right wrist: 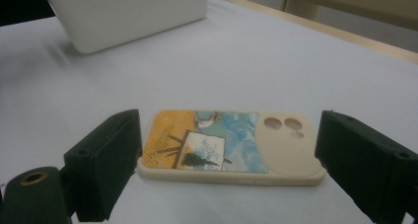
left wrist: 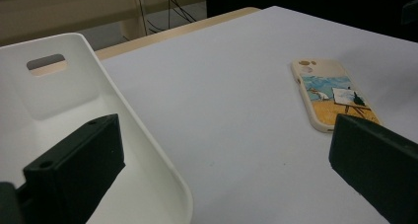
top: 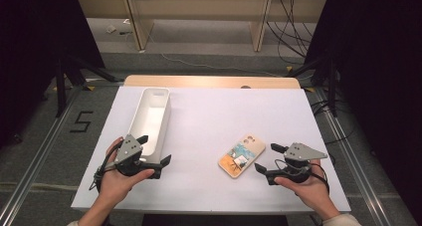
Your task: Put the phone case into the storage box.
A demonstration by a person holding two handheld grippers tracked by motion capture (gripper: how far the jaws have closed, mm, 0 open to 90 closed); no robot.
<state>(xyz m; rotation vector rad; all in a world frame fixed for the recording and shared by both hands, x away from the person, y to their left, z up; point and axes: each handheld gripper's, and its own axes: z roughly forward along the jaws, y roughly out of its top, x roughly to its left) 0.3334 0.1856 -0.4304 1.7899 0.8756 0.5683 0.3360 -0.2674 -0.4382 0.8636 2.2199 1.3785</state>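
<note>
A phone case printed with a painting lies flat on the white table, right of centre. My right gripper stands open just right of it. In the right gripper view the phone case lies lengthwise just in front of the right gripper, spanning the gap between its jaws, and the pads are not pressing on it. A long white tray stands at the left. My left gripper is open at the tray's near end. In the left gripper view the left gripper has one jaw inside the tray and the other outside it.
The phone case lies off to the right in the left gripper view. The white tray stands beyond the case in the right gripper view. A wooden strip runs along the table's far edge. Stands and cables crowd the floor behind it.
</note>
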